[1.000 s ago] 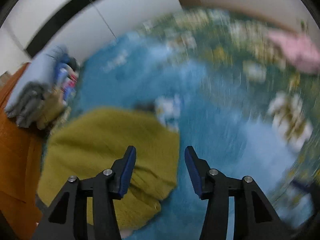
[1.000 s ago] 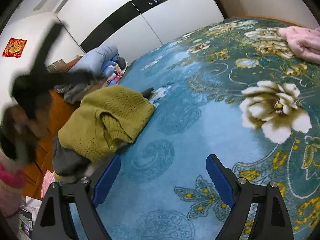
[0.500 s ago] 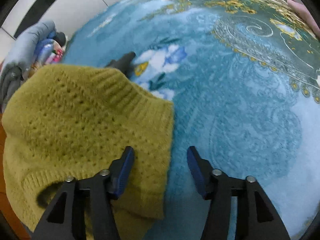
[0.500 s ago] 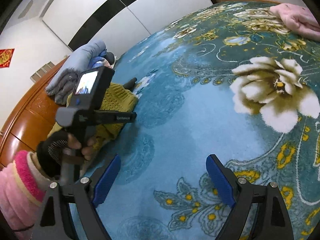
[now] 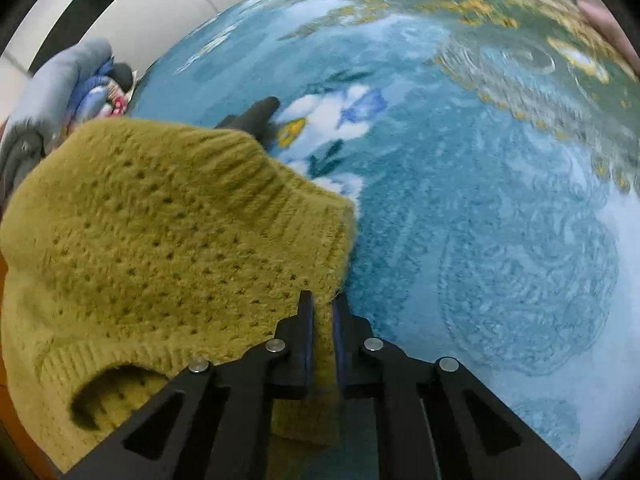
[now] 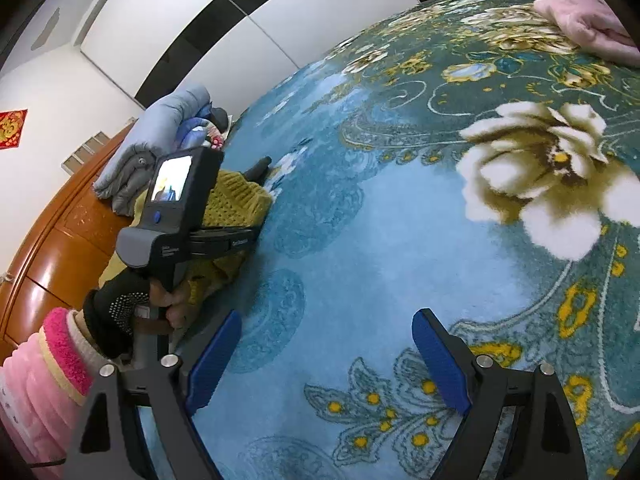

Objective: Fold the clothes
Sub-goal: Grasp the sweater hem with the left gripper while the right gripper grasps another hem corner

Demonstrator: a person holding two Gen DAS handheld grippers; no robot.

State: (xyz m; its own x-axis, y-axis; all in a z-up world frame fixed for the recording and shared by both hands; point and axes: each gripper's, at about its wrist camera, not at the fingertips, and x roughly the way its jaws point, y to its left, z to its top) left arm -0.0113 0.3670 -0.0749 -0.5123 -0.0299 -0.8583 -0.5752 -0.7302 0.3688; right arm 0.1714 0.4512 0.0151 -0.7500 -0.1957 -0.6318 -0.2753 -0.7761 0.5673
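- Olive-yellow knit sweater (image 5: 160, 240) fills the left half of the left wrist view, lying bunched on the blue floral blanket (image 5: 480, 220) at the bed's edge; a ribbed cuff or opening gapes at lower left.
- Left gripper (image 5: 320, 308) is clamped on the sweater's near corner; both blue pads are drawn together with a thin strip of knit between them.
- Risk, left view: the bite looks shallow and sits on loose open knit. A quick lift could let the corner slip out, or stretch the stitches, because the rest of the garment's weight hangs off that one edge.
- A dark item (image 5: 256, 116) lies partly under the sweater's far edge; what it is cannot be told. It may drag along or snag when the sweater is pulled.
- Right wrist view: the sweater (image 6: 236, 200) shows as a heap near the wooden bed frame (image 6: 60, 248), mostly hidden behind the left handset and the gloved left hand (image 6: 120, 308).
- Right gripper (image 6: 324, 360) hangs over bare blanket with its jaws spread wide, holding nothing, well apart from the sweater.
- Risk, right view: with only one corner held, the sweater will likely hang twisted, not flat. It also lies close to the bed's edge, so a pull towards the frame could tip it off.
- Pink garment (image 6: 588, 24) lies far off at the blanket's top right; no interference expected.
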